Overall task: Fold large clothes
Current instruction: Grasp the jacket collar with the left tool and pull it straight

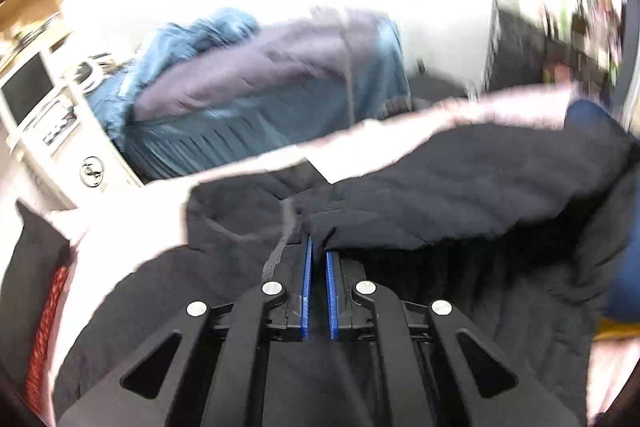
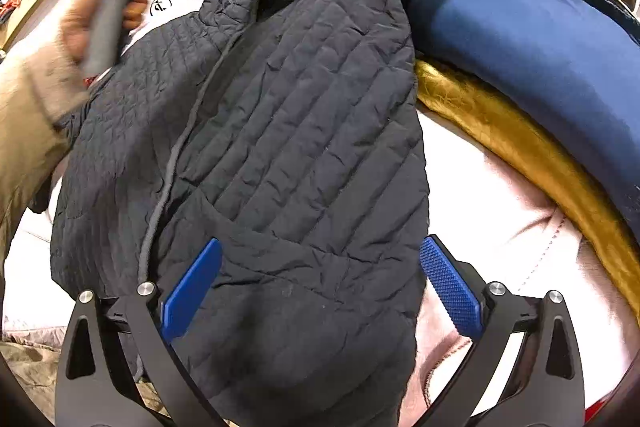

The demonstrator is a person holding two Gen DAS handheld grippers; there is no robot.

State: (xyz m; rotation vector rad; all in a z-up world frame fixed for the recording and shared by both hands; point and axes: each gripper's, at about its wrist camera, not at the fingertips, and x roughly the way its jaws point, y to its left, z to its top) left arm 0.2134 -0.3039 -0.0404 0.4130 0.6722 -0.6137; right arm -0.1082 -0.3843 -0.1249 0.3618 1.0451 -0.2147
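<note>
Left gripper (image 1: 318, 255) apparently pinching black quilted jacket (image 2: 280, 131), right gripper (image 2: 320, 283) spread wide above it.

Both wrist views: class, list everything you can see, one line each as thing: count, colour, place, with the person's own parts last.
quilted jacket: one, black, spread on the pink surface, centre of both views
pink blanket: one, pale pink, under the jacket
blue garment: one, dark blue, piled right of the jacket
gold fabric: one, mustard gold, under the blue garment
teal garment: one, teal with a purple-grey part, beyond the jacket in the left wrist view, blurred
white box: one, white, left of the teal garment
left gripper: one, black with blue fingers, shut on jacket fabric
right gripper: one, black with blue fingers, open over the jacket's hem
left hand: one, gripping a grey handle, blurred
</note>
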